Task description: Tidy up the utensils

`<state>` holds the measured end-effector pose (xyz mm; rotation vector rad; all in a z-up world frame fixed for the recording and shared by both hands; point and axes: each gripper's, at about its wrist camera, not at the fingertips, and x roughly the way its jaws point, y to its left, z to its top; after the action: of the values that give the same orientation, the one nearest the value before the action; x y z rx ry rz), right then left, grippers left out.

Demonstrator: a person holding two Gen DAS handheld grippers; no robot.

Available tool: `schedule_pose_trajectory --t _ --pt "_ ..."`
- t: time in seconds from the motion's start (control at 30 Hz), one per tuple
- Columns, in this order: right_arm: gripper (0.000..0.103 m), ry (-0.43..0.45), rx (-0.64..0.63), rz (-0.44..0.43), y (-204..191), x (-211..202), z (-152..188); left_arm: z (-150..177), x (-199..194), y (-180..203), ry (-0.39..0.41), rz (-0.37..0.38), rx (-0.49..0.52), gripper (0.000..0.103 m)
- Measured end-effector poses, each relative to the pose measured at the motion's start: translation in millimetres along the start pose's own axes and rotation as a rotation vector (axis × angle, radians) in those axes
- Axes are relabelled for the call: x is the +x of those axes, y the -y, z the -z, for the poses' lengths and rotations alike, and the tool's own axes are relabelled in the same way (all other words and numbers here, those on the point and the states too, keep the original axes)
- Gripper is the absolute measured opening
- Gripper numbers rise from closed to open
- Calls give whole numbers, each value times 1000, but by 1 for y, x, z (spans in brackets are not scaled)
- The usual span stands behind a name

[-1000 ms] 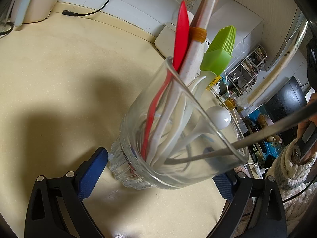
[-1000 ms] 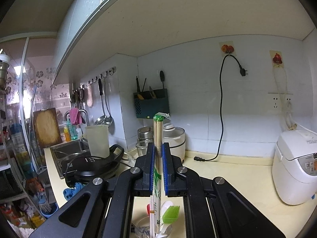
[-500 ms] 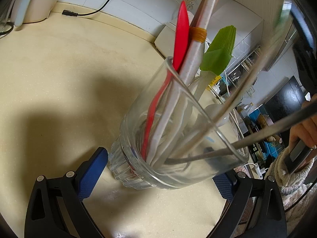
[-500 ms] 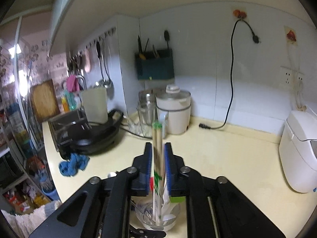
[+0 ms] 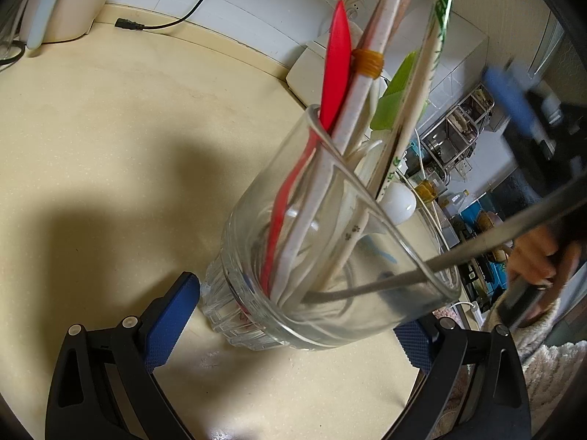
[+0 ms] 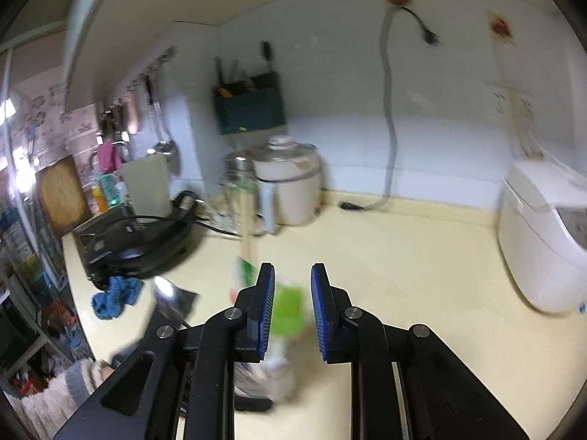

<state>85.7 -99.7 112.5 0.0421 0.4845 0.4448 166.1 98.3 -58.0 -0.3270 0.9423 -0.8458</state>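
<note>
Cream countertop [image 5: 110, 117] carries the glass tumbler [image 5: 330, 275], flanked untouched by the spread left gripper [image 5: 290, 315]. Right gripper [image 6: 292, 311], jaws opening and empty, hovers above; wrapped chopsticks [image 5: 422, 84] lean toward one o'clock.

Clear glass tumbler [image 5: 330, 293] on the counter holds wrapped chopsticks [image 5: 422, 73], leaning upright.

We see a clear ribbed glass tumbler [image 5: 330, 256] on a pale cream speckled countertop [image 5: 110, 128]. In it stand a bright red plastic spatula [image 5: 335, 58], a lime-green silicone brush [image 5: 398, 95] and white paper-sleeved chopsticks with green print [image 5: 438, 29]. Our black grippers wear blue ridged pads [image 5: 168, 315].
</note>
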Motion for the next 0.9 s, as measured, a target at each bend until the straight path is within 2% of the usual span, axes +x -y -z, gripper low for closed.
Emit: schedule_pose_trajectory --t 0.23,0.37,0.53,0.67,0.73,0.8,0.9 --pt "20 -88 168 158 87 -9 57 0 0 0 0 0 0 99" --pt "20 -105 268 211 133 -19 88 0 0 0 0 0 0 99" --pt "20 -208 297 140 154 -4 118 0 0 0 0 0 0 99" --pt "21 -290 241 73 143 13 125 0 0 0 0 0 0 99" --pt "23 -317 194 56 133 18 128 0 0 0 0 0 0 99" --pt "31 -337 151 48 125 22 131 0 0 0 0 0 0 99" --pt "35 -351 117 34 117 24 133 0 0 0 0 0 0 99"
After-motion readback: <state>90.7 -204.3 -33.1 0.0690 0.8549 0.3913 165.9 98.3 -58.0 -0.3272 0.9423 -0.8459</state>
